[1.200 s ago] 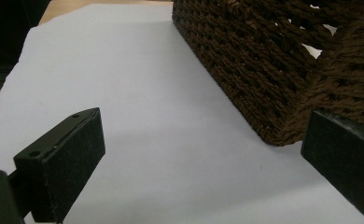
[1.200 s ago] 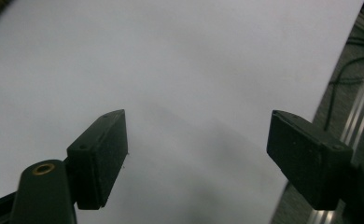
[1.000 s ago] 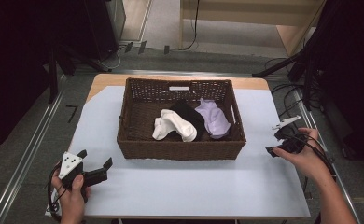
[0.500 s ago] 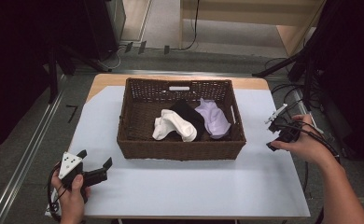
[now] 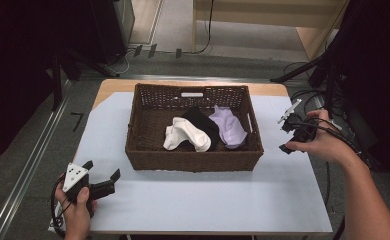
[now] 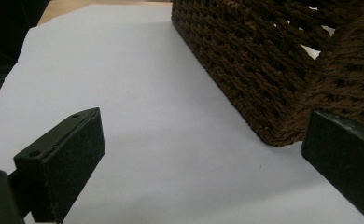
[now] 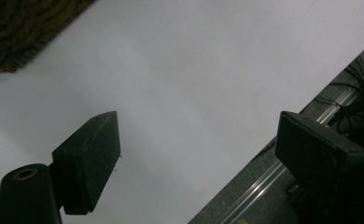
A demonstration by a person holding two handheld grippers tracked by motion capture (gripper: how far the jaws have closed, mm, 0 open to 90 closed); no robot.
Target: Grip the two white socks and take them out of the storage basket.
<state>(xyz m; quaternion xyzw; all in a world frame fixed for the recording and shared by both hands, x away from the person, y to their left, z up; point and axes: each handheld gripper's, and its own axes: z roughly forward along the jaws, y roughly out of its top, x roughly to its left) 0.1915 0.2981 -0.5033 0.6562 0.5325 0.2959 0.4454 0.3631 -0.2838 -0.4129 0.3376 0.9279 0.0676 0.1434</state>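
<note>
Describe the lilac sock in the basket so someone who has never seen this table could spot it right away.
Find the brown wicker basket in the middle of the white table. Three socks lie bunched inside it; the lilac sock is the one nearest the basket's right wall. A black sock and a white sock lie to its left; it alone is pale purple.

Lighting was pretty even from overhead on my white table cover point(image 5: 208, 200), which looked bright but a bit washed out, while the room around it went nearly black, the basket point(image 5: 193, 162) threw only a soft shadow, and my own jaws up close were dark and slightly fuzzy.
</note>
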